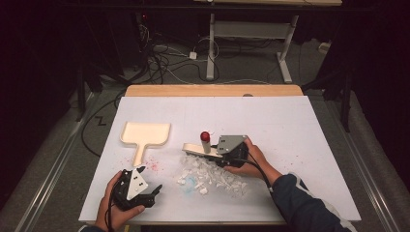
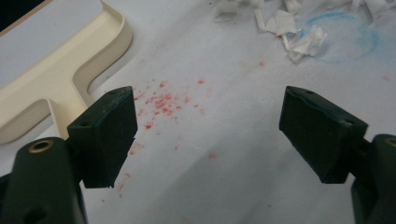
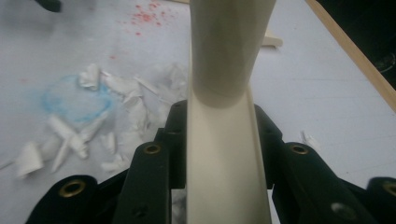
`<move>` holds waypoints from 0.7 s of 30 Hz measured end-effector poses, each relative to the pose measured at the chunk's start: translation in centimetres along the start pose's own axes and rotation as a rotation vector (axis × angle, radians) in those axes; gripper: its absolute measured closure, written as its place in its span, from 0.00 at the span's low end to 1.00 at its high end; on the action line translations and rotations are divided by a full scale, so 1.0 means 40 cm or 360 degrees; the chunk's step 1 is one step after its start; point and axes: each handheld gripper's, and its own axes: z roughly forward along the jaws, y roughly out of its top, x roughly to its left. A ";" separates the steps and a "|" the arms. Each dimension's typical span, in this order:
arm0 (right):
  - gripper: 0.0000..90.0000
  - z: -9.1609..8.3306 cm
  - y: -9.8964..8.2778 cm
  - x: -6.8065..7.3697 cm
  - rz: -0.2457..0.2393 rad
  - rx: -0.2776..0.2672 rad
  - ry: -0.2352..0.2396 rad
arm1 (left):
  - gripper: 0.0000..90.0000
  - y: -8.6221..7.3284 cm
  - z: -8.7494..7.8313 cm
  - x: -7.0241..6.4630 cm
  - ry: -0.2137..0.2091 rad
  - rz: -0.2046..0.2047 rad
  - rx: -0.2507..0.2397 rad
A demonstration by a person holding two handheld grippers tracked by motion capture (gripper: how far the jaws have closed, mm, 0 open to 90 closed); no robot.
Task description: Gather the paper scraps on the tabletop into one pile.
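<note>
Dustpans (image 1: 145, 133) – one; brushes (image 1: 196, 149) – one, in right gripper (image 3: 219, 140); paper scraps (image 1: 208, 175) – many.

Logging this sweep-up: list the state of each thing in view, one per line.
left gripper: open, nothing between the jaws, held low over the table.
right gripper: shut on the brush handle.
brush: held, at the edge of the paper scraps.
dustpan: lying flat, no scraps in it, unheld.
paper scraps: piled loose on the table.

A cream dustpan (image 1: 145, 134) and cream brush (image 1: 194, 149) are seen on the white tabletop (image 1: 290, 135), which is speckled red and ringed blue beside white paper scraps (image 1: 212, 176).
</note>
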 end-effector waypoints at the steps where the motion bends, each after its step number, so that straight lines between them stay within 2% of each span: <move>1: 0.76 -0.014 0.001 0.001 -0.0016 -0.0011 -0.0012 | 0.21 0.001 -0.001 0.000 0.0002 -0.0002 -0.0003; 3: 0.76 -0.040 0.002 -0.004 -0.0011 -0.0048 -0.0043 | 0.21 0.001 -0.001 0.000 0.0006 -0.0004 -0.0007; 5: 0.76 -0.060 0.003 -0.021 0.0031 -0.0074 -0.0060 | 0.21 0.001 -0.002 0.000 0.0006 -0.0009 -0.0009; 9: 0.76 -0.079 0.000 -0.070 0.0108 -0.0100 -0.0175 | 0.21 0.001 -0.002 0.004 0.0005 -0.0023 -0.0016; 15: 0.76 -0.051 -0.022 -0.155 0.0215 0.0034 -0.0352 | 0.21 0.001 0.000 0.005 -0.0001 -0.0021 -0.0015; 17: 0.76 -0.029 -0.036 -0.180 0.0259 0.0098 -0.0450 | 0.21 0.001 0.000 0.005 -0.0002 -0.0018 -0.0016; 20: 0.76 0.007 -0.050 -0.197 0.0232 0.0193 -0.0563 | 0.21 0.001 0.001 0.005 -0.0002 -0.0018 -0.0013; 21: 0.76 0.019 -0.054 -0.200 0.0238 0.0210 -0.0557 | 0.21 0.000 0.001 0.005 -0.0004 -0.0020 -0.0014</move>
